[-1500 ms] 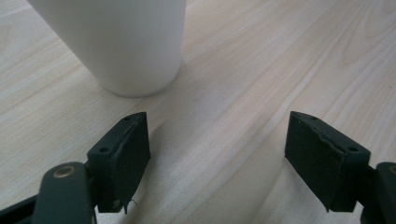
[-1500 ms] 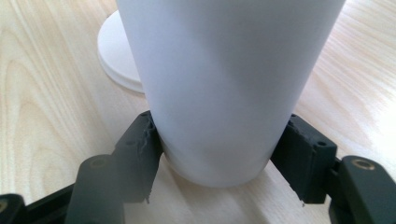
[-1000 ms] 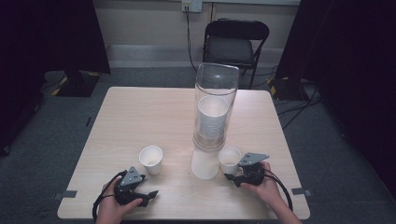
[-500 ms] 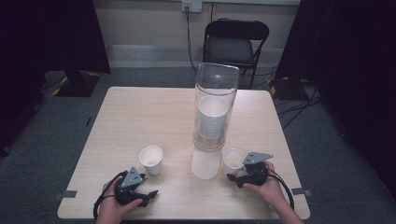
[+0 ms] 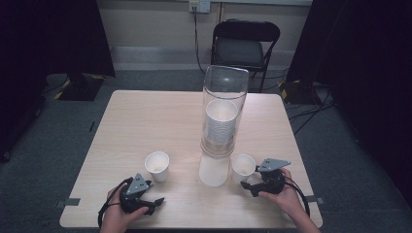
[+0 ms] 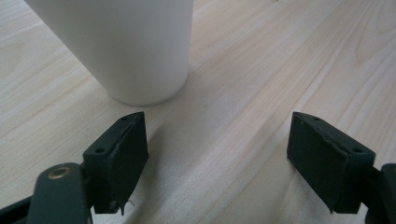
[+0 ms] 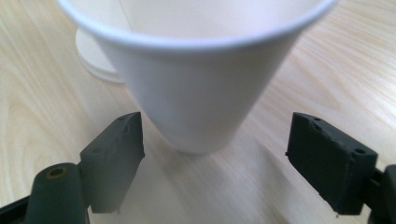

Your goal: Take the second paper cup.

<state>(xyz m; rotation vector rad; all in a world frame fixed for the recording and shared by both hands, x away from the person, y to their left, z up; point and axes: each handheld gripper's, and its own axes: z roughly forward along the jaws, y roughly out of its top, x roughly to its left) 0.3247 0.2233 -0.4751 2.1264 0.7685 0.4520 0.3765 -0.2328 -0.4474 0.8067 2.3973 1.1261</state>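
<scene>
Light wood-grain worktop [image 5: 145,116], square with rounded corners, set on grey carpet. Near centre, tall clear cylinder [image 5: 223,109] upright on a white base [image 5: 214,170], with a stack of white paper cups [image 5: 220,121] inside. Left of the base, one open white paper cup [image 5: 157,166] upright, apart from it. Right of the base, second open paper cup [image 5: 243,167] upright, just beside it. At the near edge, left hand-held gripper [image 5: 145,200] resting on the surface below the left cup, jaws spread wide; right hand-held gripper [image 5: 252,184] low at the surface just beside the right cup, jaws spread wide to either side of the cup's foot, no contact visible. Far half of the surface bare.
</scene>
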